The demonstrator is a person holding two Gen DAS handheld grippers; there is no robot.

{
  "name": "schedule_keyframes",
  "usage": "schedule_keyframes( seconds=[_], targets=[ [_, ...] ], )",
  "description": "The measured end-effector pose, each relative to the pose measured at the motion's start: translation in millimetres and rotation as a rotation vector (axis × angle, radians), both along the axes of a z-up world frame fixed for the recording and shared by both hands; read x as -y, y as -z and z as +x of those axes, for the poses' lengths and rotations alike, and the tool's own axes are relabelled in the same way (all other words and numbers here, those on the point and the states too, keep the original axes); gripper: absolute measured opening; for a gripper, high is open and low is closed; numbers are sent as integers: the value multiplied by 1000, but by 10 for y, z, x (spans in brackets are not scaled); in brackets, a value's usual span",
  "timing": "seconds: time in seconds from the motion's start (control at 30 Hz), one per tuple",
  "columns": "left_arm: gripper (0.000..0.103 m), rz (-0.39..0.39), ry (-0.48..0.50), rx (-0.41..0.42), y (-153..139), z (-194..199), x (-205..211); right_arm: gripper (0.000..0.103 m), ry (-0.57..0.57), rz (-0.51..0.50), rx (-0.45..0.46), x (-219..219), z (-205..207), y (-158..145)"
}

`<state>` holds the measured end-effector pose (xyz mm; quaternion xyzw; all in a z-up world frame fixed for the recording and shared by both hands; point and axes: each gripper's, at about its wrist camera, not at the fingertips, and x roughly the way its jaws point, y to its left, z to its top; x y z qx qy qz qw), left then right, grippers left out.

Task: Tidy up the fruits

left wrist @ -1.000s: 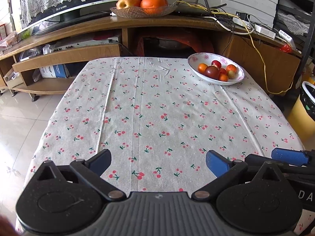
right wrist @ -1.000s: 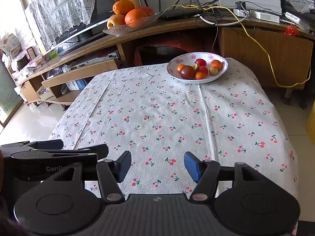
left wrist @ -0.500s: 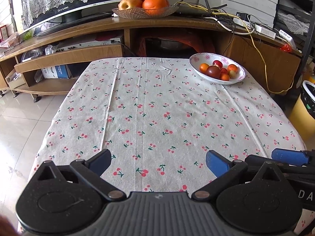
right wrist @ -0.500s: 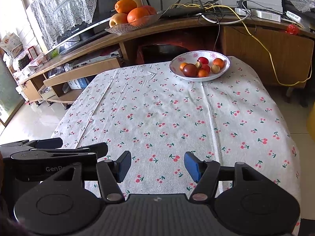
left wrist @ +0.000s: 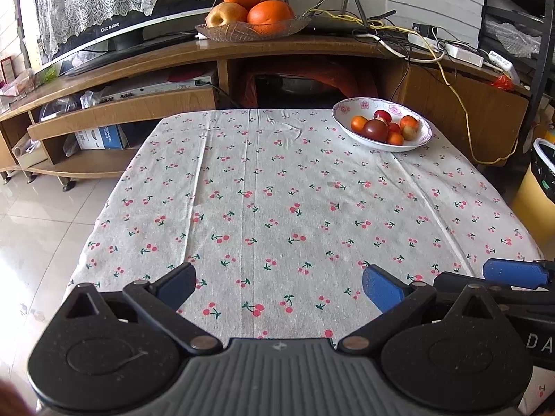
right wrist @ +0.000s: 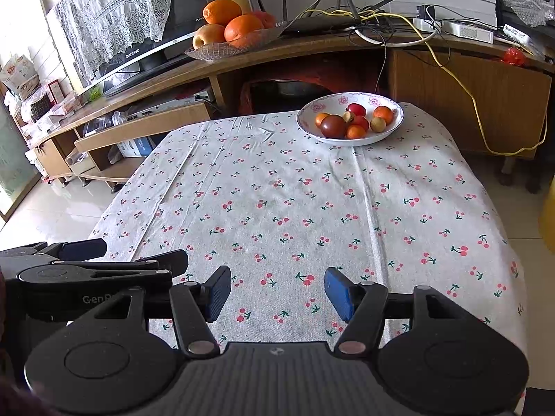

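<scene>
A white floral bowl [left wrist: 347, 112] [right wrist: 312, 112] stands at the far right of the cherry-print table. It holds several small fruits, among them a dark plum [left wrist: 375, 130] [right wrist: 333, 126], red ones and orange ones. My left gripper [left wrist: 279, 286] is open and empty above the table's near edge. My right gripper [right wrist: 277, 293] is open and empty beside it, also at the near edge. Each gripper shows at the side of the other's view.
A glass dish [left wrist: 222, 33] with oranges and an apple sits on the wooden TV stand [left wrist: 145, 53] behind the table. Cables and a router lie at its right. A yellow bin [left wrist: 537, 190] stands right of the table. Tiled floor is at left.
Both grippers have drawn slightly back and lower toward the table's near edge; the bowl appears a little farther. Jaws stay open.
</scene>
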<state>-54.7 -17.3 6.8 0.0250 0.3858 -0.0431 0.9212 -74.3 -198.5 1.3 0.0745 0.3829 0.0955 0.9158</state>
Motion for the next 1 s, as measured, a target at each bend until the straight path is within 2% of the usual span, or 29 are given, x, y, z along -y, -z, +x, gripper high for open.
schedule_keyframes(
  seconds=[1.0],
  targets=[
    [103,-3,6,7,-5,5,-9,60,21,-24,9,2,0,12]
  ],
)
